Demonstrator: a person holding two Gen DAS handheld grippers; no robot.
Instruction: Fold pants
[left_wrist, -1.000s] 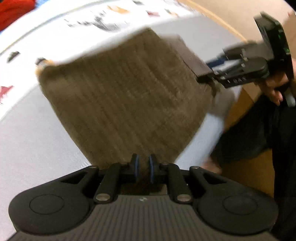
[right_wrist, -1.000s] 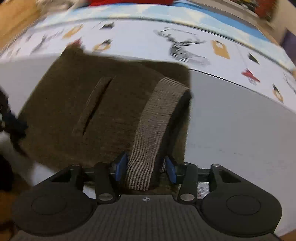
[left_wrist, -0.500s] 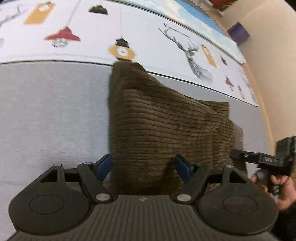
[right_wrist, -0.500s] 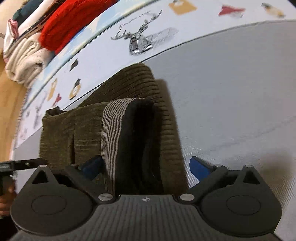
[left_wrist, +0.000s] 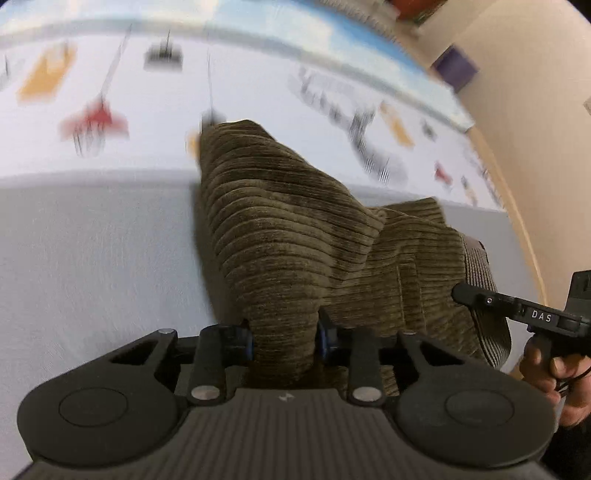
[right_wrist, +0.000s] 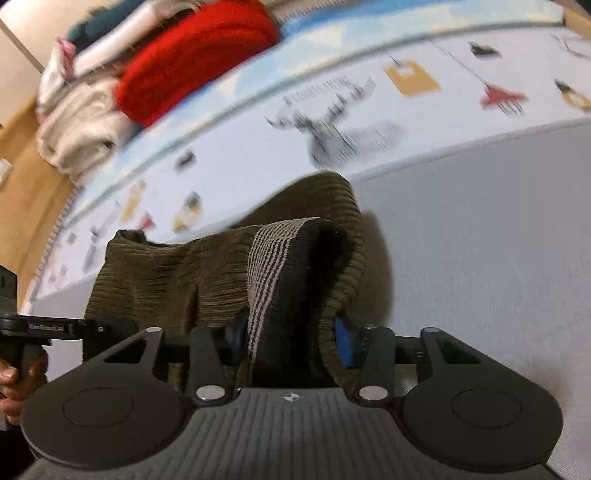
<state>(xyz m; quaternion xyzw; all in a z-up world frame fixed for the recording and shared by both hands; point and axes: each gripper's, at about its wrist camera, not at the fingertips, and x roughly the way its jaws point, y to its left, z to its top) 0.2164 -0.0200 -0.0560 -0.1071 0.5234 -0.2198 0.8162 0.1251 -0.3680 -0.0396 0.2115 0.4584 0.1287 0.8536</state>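
Brown corduroy pants lie folded in a thick bundle on the grey surface. My left gripper is closing, and its blue pads squeeze a bunched fold at the near edge of the bundle. In the right wrist view the pants show their striped waistband lining folded over at the end. My right gripper is closing too, with the waistband end pressed between its pads. Each gripper shows at the edge of the other's view, at opposite ends of the bundle.
A white mat printed with a deer and lamps lies beyond the grey surface. Folded clothes, a red knit on cream ones, are stacked at its far corner. Wooden floor borders the mat. A hand grips the right tool.
Half a second ago both jaws stood wide open around the pants; now both have narrowed onto the fabric. Both grippers have shifted sideways and rolled, and the bundle looks more bunched.
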